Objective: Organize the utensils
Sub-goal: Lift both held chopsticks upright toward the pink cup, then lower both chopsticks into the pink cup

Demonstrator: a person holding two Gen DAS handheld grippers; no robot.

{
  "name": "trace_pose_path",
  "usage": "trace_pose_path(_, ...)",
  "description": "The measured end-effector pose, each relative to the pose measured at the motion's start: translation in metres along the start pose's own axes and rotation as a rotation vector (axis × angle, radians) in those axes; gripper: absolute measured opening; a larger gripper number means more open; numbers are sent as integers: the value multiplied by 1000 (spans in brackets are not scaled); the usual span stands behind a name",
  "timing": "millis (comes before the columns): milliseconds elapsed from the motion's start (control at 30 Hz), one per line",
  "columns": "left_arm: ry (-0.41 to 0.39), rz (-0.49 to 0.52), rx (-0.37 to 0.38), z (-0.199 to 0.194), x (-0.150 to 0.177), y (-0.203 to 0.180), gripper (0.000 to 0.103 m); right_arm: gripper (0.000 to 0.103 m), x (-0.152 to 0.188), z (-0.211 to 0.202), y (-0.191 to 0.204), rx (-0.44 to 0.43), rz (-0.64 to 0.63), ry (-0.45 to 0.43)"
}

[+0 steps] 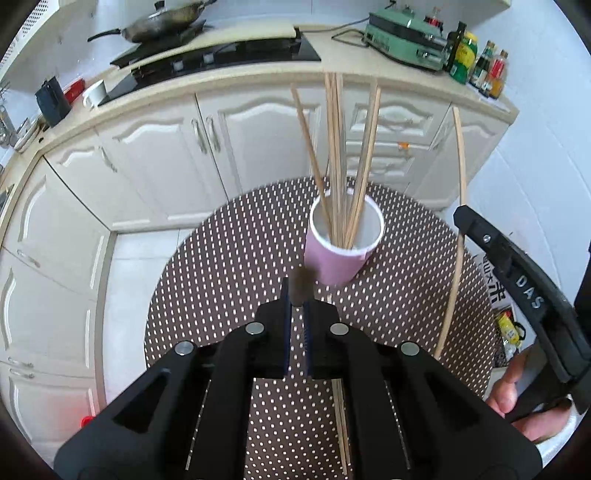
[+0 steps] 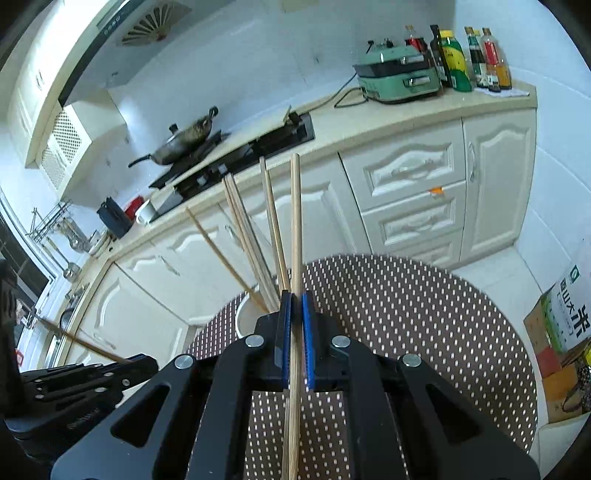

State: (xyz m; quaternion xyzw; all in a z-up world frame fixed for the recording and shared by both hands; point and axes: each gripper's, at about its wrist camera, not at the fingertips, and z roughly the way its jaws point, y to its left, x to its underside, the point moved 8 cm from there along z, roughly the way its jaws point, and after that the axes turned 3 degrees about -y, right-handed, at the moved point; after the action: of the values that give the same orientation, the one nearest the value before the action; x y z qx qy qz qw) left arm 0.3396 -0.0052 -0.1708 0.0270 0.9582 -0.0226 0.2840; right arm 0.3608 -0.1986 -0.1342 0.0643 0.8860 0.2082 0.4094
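Wooden chopsticks (image 1: 338, 158) are standing bundled in a pink paper cup (image 1: 341, 245), which is resting upright on the round, brown polka-dotted surface (image 1: 229, 266) and serving as the landmark for this view. Their upper ends are fanning outward above the cup's white rim, against the cream cabinet doors (image 1: 155, 155) behind the cup.

Nearer than the cup, the left tool (image 1: 297, 302) is pinching a single chopstick (image 1: 302, 286) between its blue pads, jaws closed tight on it; the stick is pointing almost straight at the lens, so only its blurred brown end is showing just in front of the cup's base. More light sticks (image 1: 341, 424) are lying flat on the surface below this tool.

To the right of the cup, the right tool (image 2: 296, 306) is gripping another chopstick (image 2: 294, 221) with its jaws closed on the shaft; the stick is rising steeply past the pads and is also running back beneath them. In the left wrist view the same stick is appearing as a long curved line right of the cup, with a person's hand (image 1: 517, 398) on the black handle.

Behind the cup, a wok (image 1: 162, 24) is sitting on the black hob (image 1: 221, 55).
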Motion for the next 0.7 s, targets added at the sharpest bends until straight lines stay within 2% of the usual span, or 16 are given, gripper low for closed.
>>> trace_pose_path(467, -77, 27, 165, -41, -66, 3, 6, 5, -60, 7, 12, 13, -13, -152)
trace_pose_path(700, -83, 68, 193, -51, -88, -3, 6, 5, -78, 14, 15, 30, -4, -210)
